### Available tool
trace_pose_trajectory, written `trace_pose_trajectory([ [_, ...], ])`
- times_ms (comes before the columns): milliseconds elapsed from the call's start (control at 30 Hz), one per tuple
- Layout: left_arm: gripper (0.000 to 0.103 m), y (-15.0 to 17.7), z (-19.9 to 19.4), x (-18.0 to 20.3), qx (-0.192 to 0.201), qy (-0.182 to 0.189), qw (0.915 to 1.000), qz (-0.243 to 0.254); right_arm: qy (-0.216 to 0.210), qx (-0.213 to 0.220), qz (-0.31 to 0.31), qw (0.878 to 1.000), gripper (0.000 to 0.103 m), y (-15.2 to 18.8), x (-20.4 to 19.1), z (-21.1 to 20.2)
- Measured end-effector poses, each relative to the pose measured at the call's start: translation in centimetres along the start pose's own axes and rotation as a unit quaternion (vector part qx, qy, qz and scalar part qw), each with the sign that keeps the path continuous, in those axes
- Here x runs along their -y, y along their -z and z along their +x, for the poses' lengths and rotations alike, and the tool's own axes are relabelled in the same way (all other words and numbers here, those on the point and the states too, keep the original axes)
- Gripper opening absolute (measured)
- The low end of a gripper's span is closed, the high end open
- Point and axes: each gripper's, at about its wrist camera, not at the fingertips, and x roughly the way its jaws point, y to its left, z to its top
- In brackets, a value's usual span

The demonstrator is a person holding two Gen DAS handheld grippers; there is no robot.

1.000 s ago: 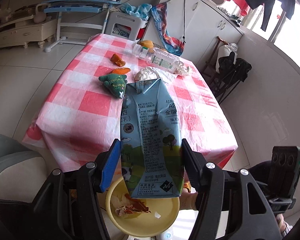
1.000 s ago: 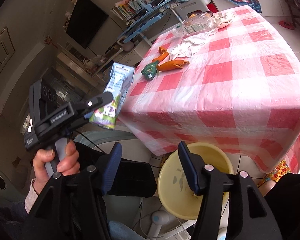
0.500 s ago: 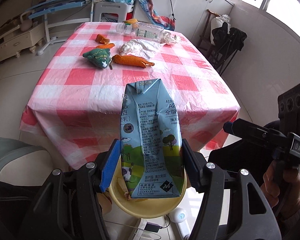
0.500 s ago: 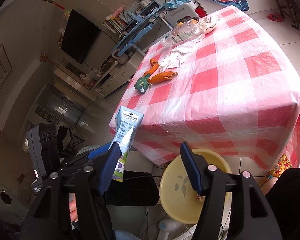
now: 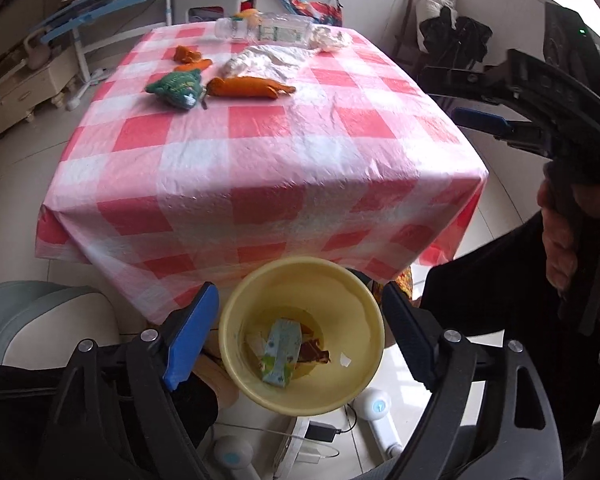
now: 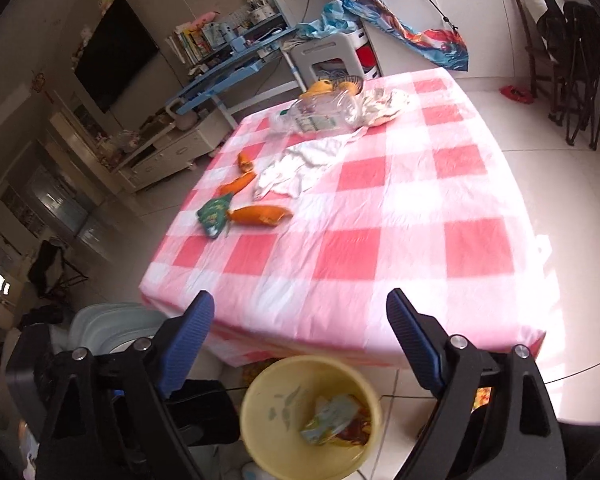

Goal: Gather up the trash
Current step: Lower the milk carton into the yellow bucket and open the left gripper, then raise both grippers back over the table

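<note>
A milk carton [image 5: 281, 352] lies inside the yellow bin [image 5: 240, 308] on the floor at the table's near edge, also in the right wrist view [image 6: 328, 416] within the bin [image 6: 260, 392]. My left gripper [image 5: 300, 336] is open and empty above the bin. My right gripper [image 6: 300, 340] is open and empty over the table's near edge; it also shows at the right of the left wrist view [image 5: 476, 116]. On the table lie a plastic bottle [image 5: 264, 30], white crumpled tissue [image 5: 268, 60], orange wrappers [image 5: 248, 87] and a green wrapper [image 5: 178, 87].
The table has a red-and-white checked cloth [image 5: 268, 152]. A grey chair [image 5: 40, 320] stands at the left of the bin. Cables and small white devices [image 5: 376, 404] lie on the floor by the bin. A blue desk [image 6: 236, 64] and a stool stand behind the table.
My left gripper has opened and the milk carton has dropped into the yellow bin. My right gripper has swung up toward the table.
</note>
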Motion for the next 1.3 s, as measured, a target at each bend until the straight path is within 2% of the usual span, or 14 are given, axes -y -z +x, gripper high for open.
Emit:
trace_pose_trajectory([
  [100,0.083,-1.2,-1.0,-1.8,0.041,-0.023,0.9977,-0.049,0.045,-0.014,-0.031,0.998,0.085,-3.4,0.2,3.7],
  [200,0.087,-3.1,-2.7,-3.3,0.088,-0.047,0.9911,-0.087,0.076,-0.037,-0.059,0.995,0.085,-5.2,0.4,8.1],
  [367,0.095,-6.1,-5.6,-5.0,0.163,-0.081,0.977,-0.112,0.115,-0.06,-0.059,0.99,0.085,-7.0,1.7,13.2],
  [400,0.095,-6.3,-5.7,-5.4,0.17,-0.085,0.9749,-0.117,0.12,-0.062,-0.062,0.989,0.086,-7.2,1.7,13.8],
  [433,0.095,-6.2,-5.7,-5.8,0.172,-0.087,0.9735,-0.123,0.126,-0.056,-0.069,0.988,0.092,-7.4,1.5,14.3],
  [600,0.095,-5.3,-4.2,-7.5,0.132,-0.081,0.9757,-0.154,0.146,-0.058,-0.098,0.983,0.096,-8.5,0.4,16.6],
  [933,0.095,-4.8,-3.6,-7.7,0.115,-0.066,0.9789,-0.155,0.147,-0.057,-0.095,0.983,0.097,-8.6,0.6,16.7],
  [1100,0.095,-4.7,-1.6,-7.2,0.062,-0.055,0.9867,-0.14,0.147,-0.058,-0.095,0.983,0.097,-8.6,0.6,16.7],
  [1300,0.096,-4.9,-1.6,-5.7,0.064,-0.048,0.9914,-0.103,0.148,-0.058,-0.094,0.983,0.097,-8.6,0.6,16.7],
])
